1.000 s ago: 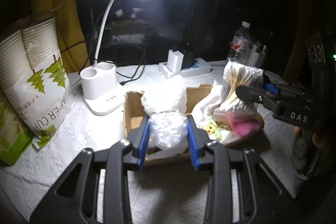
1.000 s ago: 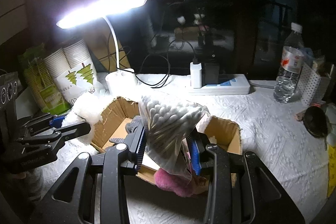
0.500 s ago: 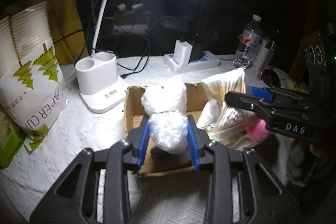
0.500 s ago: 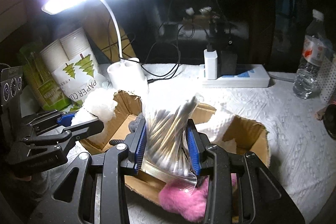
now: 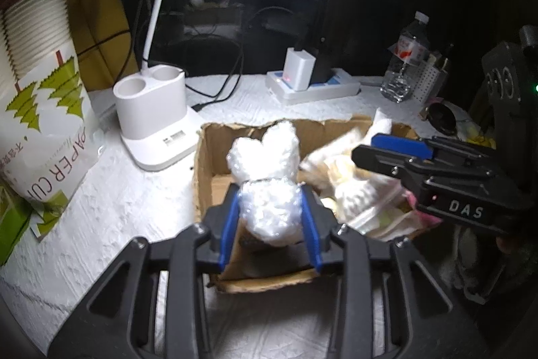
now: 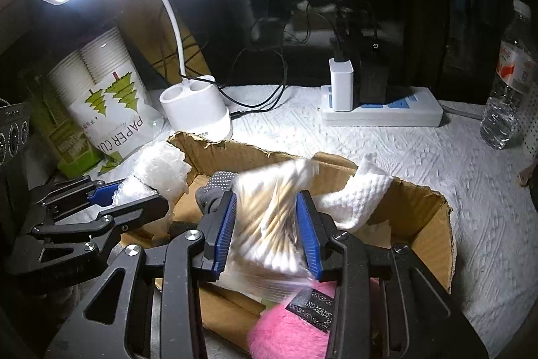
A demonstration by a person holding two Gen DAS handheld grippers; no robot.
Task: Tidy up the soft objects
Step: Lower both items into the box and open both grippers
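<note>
While both tools hang over the cardboard box (image 6: pixel 420 201), each has its blue pads closed on a load. Left gripper (image 5: pixel 269 221): jaws narrow, clamped on a wad of bubble wrap (image 5: pixel 265 177), the upper lobe of which bulges above the pads toward 12 o'clock. The wad sits over the left part of the box, above its near wall. Right gripper (image 6: pixel 265 231): jaws narrow, pinching a clear bag of cotton swabs (image 6: pixel 272 217); the bag is motion-blurred and lies over the middle of the box.

Box contents as seen from the right wrist: a grey dotted glove (image 6: pixel 212 190) at 10 o'clock of the swab bag, just beside it; a white knitted cloth (image 6: pixel 356 194) at 2 o'clock, draped on the far wall; a pink fluffy item (image 6: pixel 285 332) at 6 o'clock, touching the bag's lower edge, with a dark label on it.

Surroundings: the box stands on a white textured table cover (image 6: pixel 454 157). From the box, a desk lamp base (image 5: pixel 151 110) lies at 10 o'clock, a pack of paper cups (image 5: pixel 37 110) at 9 o'clock, a power strip (image 6: pixel 380 113) with plugged chargers at 12 o'clock, and a water bottle (image 5: pixel 407 63) at 2 o'clock.
</note>
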